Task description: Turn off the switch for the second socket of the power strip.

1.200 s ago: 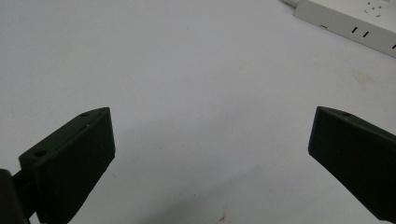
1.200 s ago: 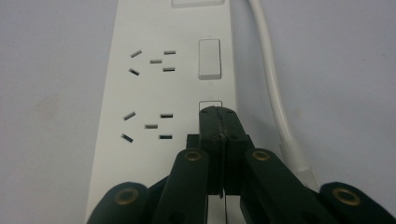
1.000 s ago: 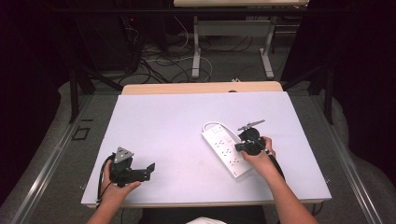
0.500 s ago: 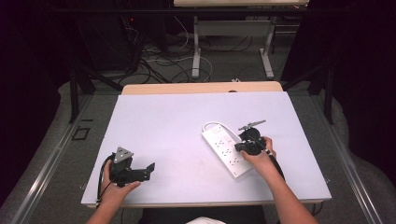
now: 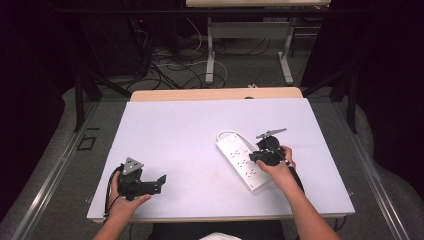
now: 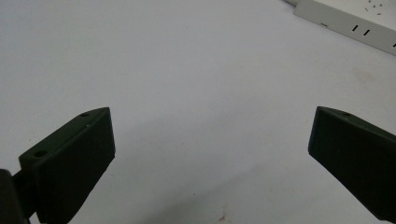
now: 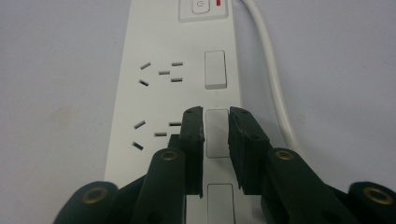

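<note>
Two narrowly parted fingers (image 7: 194,135) of the right gripper (image 7: 215,116) straddle a rocker switch (image 7: 217,133) on the power strip (image 5: 240,159), centre-right on the tabletop (image 5: 190,130), grasping nothing; the strip's length runs up-frame. The left gripper (image 6: 210,140) gapes wide, lower left.

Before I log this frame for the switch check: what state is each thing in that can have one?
power strip: lies flat on the table, no plugs in the sockets that show
rocker switch between the right jaws: position cannot be told
right gripper: jaws nearly shut, narrow gap, over the strip
left gripper: open, holds nothing, apart from the strip
</note>
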Motion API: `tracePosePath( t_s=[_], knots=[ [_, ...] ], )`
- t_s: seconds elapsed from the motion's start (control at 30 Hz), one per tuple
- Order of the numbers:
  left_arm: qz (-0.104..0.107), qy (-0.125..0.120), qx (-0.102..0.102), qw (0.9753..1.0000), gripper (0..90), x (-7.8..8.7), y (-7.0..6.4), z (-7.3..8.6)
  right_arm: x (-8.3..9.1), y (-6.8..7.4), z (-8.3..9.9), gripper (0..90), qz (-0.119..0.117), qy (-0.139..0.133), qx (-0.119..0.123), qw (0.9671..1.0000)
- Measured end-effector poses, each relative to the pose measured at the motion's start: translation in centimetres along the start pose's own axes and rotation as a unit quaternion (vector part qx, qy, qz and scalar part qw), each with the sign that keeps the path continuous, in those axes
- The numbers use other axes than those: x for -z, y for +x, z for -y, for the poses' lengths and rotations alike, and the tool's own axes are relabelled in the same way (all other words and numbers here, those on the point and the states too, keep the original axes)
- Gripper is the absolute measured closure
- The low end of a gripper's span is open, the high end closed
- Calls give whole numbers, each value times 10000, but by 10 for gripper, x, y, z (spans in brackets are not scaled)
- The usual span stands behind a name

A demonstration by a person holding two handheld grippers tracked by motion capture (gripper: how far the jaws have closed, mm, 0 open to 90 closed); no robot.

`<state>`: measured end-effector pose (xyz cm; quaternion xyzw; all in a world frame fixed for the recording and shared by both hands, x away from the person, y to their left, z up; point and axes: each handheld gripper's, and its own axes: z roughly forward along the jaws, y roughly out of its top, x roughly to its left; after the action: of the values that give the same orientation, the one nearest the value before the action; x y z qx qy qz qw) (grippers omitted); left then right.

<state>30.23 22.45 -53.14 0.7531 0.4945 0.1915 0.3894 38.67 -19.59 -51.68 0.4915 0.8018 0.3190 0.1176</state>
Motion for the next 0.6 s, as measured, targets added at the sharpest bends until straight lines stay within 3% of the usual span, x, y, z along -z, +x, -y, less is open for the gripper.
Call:
tracePosePath(
  t_s=[0.4, 0.6],
  knots=[
    [-5, 6, -37, 10000, 3, 0, 0, 0, 2, 2, -1, 659, -74, -166, -34, 9998],
    [0, 19, -33, 10000, 3, -1, 0, 0, 2, 3, -2, 563, -184, -191, -64, 9996]
  ],
)
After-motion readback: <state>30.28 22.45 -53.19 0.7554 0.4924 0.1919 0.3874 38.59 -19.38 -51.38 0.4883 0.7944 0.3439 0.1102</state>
